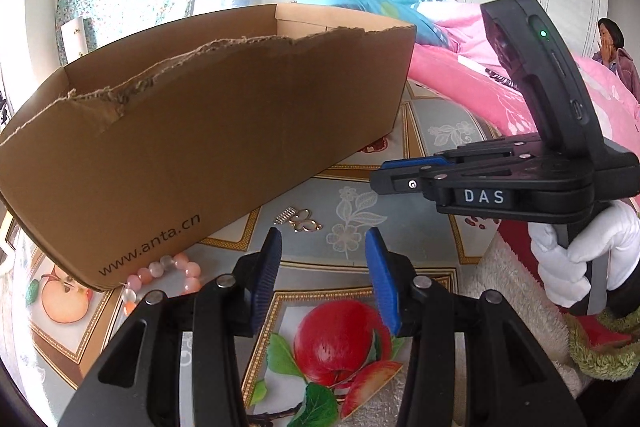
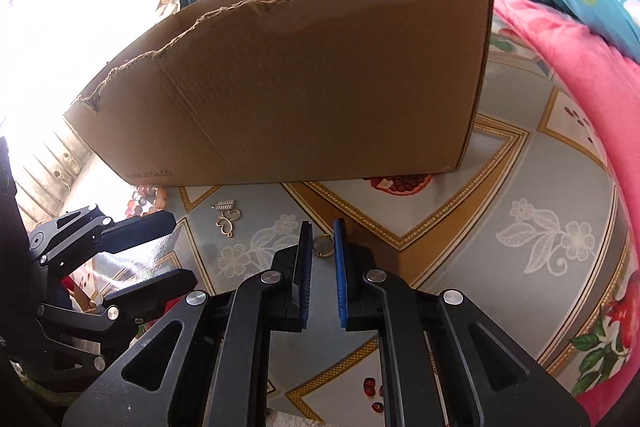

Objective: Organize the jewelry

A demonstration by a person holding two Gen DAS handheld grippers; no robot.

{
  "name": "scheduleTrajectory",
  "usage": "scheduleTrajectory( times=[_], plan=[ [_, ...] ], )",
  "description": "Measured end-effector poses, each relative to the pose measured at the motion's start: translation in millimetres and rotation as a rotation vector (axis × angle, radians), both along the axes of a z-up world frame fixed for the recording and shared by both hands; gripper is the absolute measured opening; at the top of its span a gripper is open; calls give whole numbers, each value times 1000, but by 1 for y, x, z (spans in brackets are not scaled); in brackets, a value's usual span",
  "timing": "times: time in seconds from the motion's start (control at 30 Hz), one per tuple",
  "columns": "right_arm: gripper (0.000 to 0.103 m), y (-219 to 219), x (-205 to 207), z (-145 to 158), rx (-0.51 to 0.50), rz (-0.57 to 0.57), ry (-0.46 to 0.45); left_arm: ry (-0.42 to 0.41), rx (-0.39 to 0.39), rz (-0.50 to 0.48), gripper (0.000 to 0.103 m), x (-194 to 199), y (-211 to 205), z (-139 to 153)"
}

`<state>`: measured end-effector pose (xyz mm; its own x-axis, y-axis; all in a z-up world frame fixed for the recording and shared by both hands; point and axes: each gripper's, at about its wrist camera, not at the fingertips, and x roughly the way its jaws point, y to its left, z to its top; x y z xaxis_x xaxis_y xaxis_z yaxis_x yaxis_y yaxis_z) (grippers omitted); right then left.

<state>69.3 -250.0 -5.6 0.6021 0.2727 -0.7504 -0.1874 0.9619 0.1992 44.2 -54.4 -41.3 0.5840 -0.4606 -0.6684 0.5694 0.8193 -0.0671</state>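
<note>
Left wrist view: set low over the fruit-and-flower patterned tablecloth (image 1: 432, 131), looking forward between its own blue pads at the long side of the torn-rimmed brown cardboard box (image 1: 224, 131), with the black right gripper (image 1: 386, 177) entering from the right. Right wrist view: equally low and close, facing the same box wall (image 2: 320, 87) from further right, the left gripper (image 2: 160, 251) at its left edge. Both views share the box, the cloth before it, the small gold-coloured openwork pendant (image 1: 306, 221) (image 2: 228, 221) and the pink beaded bracelet (image 1: 176, 273) (image 2: 150, 199).
</note>
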Motion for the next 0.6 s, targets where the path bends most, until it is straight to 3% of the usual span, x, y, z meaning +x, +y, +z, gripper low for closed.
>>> scheduleTrajectory(
  times=[0.1,0.27,0.6],
  plan=[
    [9,-7,-1,-1,27,-15,0,19,-12,4,41,10,-5,-2],
    [9,-5,-9,-6,61,-25,-3,64,3,-3,23,29,-9,-10],
    [9,-14,-21,-11,97,-28,-13,107,-17,-68,21,28,-17,-7]
  ],
)
